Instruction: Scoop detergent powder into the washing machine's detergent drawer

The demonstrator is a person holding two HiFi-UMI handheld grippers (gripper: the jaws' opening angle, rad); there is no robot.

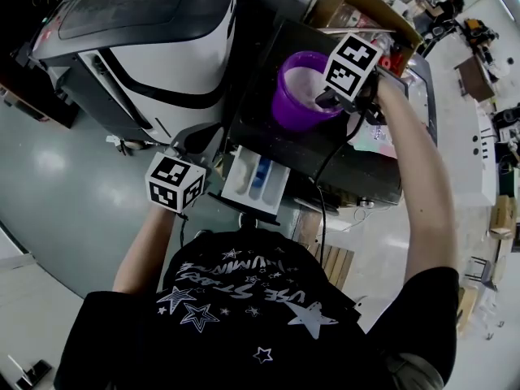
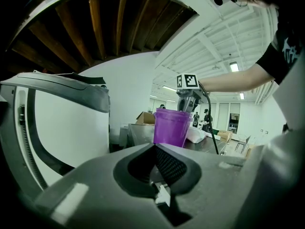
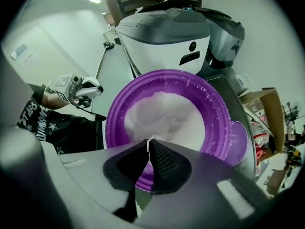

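Note:
A purple cup (image 1: 296,92) of white powder (image 3: 164,116) stands on a black top (image 1: 268,136) beside the white washing machine (image 1: 138,47). My right gripper (image 1: 331,97) is over the cup's right rim, its jaws (image 3: 148,142) shut on a thin white handle whose far end is hidden. Below the black top, the white detergent drawer (image 1: 242,177) is pulled out and shows a blue compartment (image 1: 262,173). My left gripper (image 1: 207,135) hangs left of the drawer, shut and holding nothing (image 2: 155,148), with the cup (image 2: 171,127) ahead of it.
A purple lid (image 3: 238,137) lies next to the cup. An open cardboard box (image 1: 357,10) stands behind the black top. The washing machine's curved front (image 2: 52,128) is close on my left gripper's left. Grey floor (image 1: 57,185) lies at the left.

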